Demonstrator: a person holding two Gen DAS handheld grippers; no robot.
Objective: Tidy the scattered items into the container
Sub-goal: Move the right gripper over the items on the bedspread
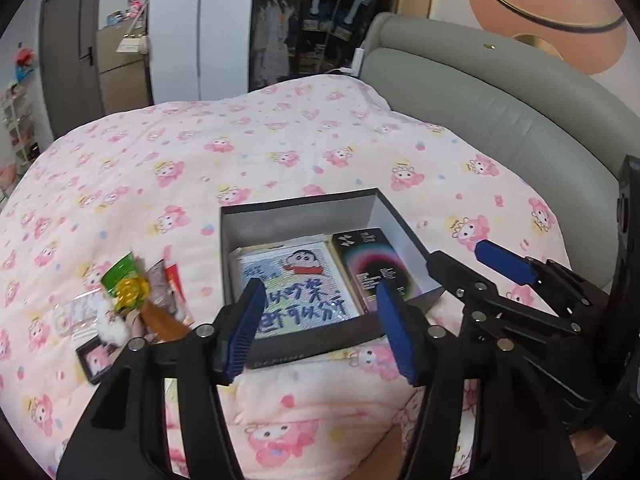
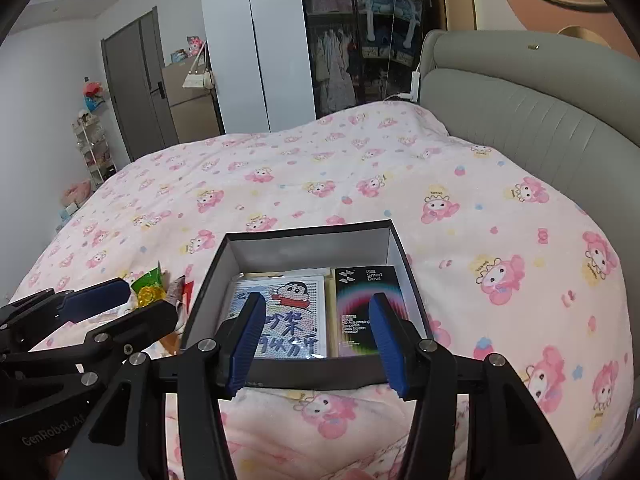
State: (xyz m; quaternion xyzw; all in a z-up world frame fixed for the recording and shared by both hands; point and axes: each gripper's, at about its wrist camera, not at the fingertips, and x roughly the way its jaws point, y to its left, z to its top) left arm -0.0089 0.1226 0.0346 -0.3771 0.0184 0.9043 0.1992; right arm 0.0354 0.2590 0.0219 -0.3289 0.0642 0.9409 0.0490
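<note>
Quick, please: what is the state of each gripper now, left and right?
Left gripper: open, nothing between its jaws, above the box.
Right gripper: open, holding nothing, also above the box.

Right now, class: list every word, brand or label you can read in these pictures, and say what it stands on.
"Smart Devil": black screen protector box in the container.
"Tempered Glass Screen Protector": same box; other small print is blurred.
"GenRobot": left gripper; the rest is cut off.
Handwritten characters on the cartoon picture: unreadable.
Snack packets: print blurred.
</note>
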